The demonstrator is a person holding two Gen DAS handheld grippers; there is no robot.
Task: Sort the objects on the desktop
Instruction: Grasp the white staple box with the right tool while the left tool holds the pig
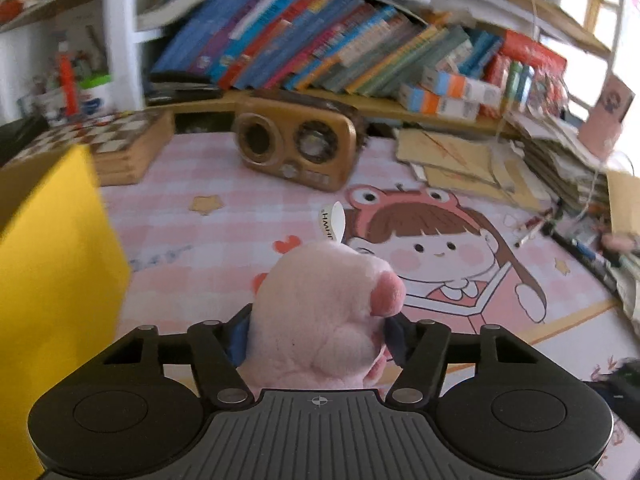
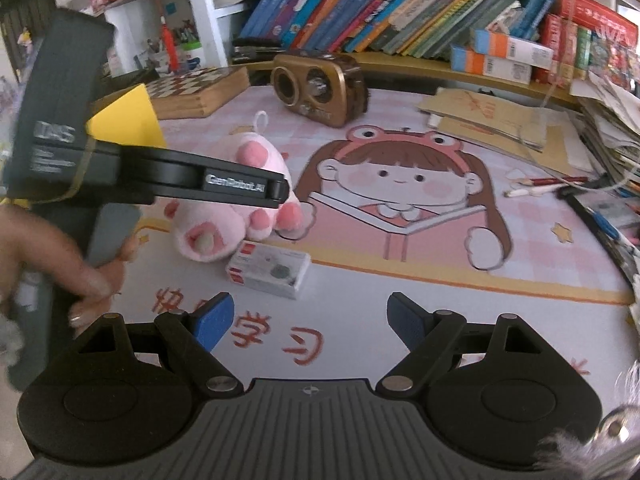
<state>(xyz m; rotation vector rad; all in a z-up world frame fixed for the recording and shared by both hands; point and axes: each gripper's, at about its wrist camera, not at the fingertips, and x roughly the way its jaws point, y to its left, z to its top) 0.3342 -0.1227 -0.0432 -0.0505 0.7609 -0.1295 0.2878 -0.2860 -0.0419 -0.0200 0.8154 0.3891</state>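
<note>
- Pink plush fills the middle of the left wrist view: we see the plush toy (image 1: 320, 312) sitting between the blue pads of the left hand-held gripper (image 1: 316, 332), its jaws partly closed and pressing the soft body on both sides. It rests low on the pink cartoon mat of the surface (image 1: 224, 240).
- At nine o'clock from the toy stands the yellow box (image 1: 52, 264), close by; at twelve o'clock, well apart, sits the brown radio (image 1: 296, 144).
- To do this step well, we judge the grip should stay around the thick body, not the white label, and the lift should clear the box wall before swinging toward nine o'clock.
- From the right wrist view, the left hand-held gripper (image 2: 280, 196) reaches in from nine o'clock and clamps the plush toy (image 2: 224, 224); a person's hand (image 2: 60, 264) holds its handle.
- Just beside the toy at five o'clock lies a small white box (image 2: 268, 270).
- The right hand-held gripper (image 2: 310, 320) hovers with jaws wide apart and nothing between them; we would keep it clear of the lift.
</note>
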